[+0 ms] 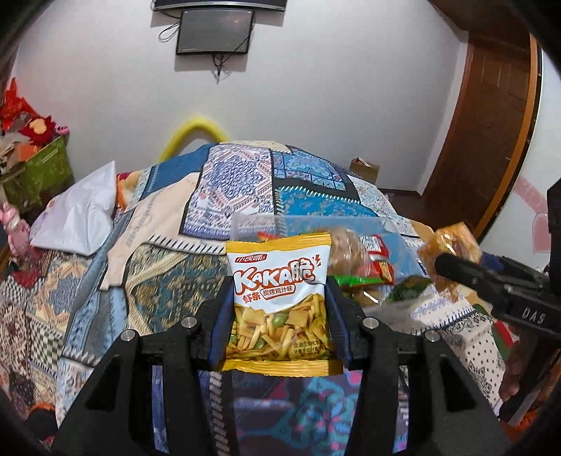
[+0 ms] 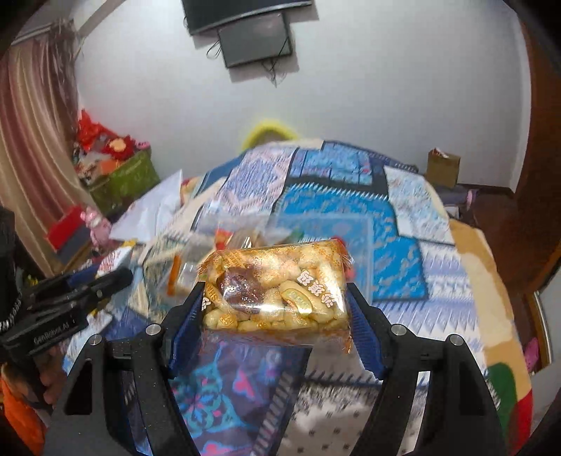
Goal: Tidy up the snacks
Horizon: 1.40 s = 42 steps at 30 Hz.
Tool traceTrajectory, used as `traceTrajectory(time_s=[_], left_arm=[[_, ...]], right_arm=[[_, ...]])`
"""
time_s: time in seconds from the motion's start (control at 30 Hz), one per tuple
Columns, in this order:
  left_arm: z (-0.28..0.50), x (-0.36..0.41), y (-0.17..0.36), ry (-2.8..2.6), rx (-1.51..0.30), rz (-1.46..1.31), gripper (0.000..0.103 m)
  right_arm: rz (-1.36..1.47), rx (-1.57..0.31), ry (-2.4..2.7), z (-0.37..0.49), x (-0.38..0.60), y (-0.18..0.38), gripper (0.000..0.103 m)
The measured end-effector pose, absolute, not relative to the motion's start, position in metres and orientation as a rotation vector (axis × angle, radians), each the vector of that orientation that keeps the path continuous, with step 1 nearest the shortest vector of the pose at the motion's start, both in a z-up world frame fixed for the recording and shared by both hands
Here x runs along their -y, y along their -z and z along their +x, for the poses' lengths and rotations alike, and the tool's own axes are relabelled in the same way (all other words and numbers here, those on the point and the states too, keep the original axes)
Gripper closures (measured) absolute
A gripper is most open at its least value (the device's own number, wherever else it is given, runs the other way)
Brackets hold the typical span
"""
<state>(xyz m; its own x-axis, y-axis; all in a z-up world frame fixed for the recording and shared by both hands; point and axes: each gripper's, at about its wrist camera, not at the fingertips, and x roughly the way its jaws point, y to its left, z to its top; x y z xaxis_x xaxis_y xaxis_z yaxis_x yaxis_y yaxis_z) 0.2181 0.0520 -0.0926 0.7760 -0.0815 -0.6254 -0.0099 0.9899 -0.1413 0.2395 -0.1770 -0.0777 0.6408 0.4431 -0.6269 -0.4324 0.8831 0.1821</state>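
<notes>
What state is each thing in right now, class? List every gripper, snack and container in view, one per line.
Left gripper: jaws shut on the yellow chip bag.
Yellow chip bag: sealed, upright, held off the bed.
Right gripper: jaws shut on the peanut brittle pack.
Peanut brittle pack: sealed, lying crosswise, held off the bed.
Clear bin: open-topped, holding several snacks.
Wall screen: dark.

**Readable print in your two wrist views**

Your left gripper (image 1: 278, 301) grips a yellow-and-white snack packet (image 1: 278, 298) printed "KAKA" in big orange letters, with Chinese characters around it. The right gripper's arm (image 1: 526, 310) reads "DAS". From your right wrist, the left gripper's arm (image 2: 52, 331) reads "GenRobot.AI". The clear-wrapped puffed snack block (image 2: 277, 291) carries white Chinese characters, too blurred for you to read.
</notes>
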Motion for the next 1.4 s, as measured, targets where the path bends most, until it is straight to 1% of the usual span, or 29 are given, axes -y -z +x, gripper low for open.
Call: traceTrajectory(time_s=[0.2, 0.43, 0.7, 0.77, 0.87, 1.13, 1.4], left_arm=[[0.259, -0.049, 0.102, 0.039, -0.707, -0.154, 0.054], [0.302, -0.045, 0.123, 0.029, -0.739, -0.146, 0.054], [0.323, -0.048, 0.149, 0.016, -0.791, -0.144, 0.054], [0.322, -0.047, 0.152, 0.020, -0.789, -0.136, 0.047], [0.321, -0.046, 0.151, 0.000, -0.787, -0.112, 0.042], [0.299, -0.046, 0.122, 0.019, -0.730, -0.111, 0.038], [0.245, -0.040, 0.059, 0.024, -0.591, -0.113, 0.038]], right_arm=[[0.019, -0.706, -0.479, 0.267, 0.175, 0.079, 0.031], [-0.007, -0.759, -0.476, 0.293, 0.163, 0.103, 0.031], [-0.007, -0.830, -0.476, 0.305, 0.161, 0.132, 0.031], [-0.003, -0.849, -0.480, 0.306, 0.161, 0.137, 0.029], [-0.006, -0.850, -0.477, 0.305, 0.162, 0.136, 0.029], [0.022, -0.828, -0.477, 0.299, 0.169, 0.117, 0.028], [0.041, -0.713, -0.492, 0.267, 0.182, 0.063, 0.028]])
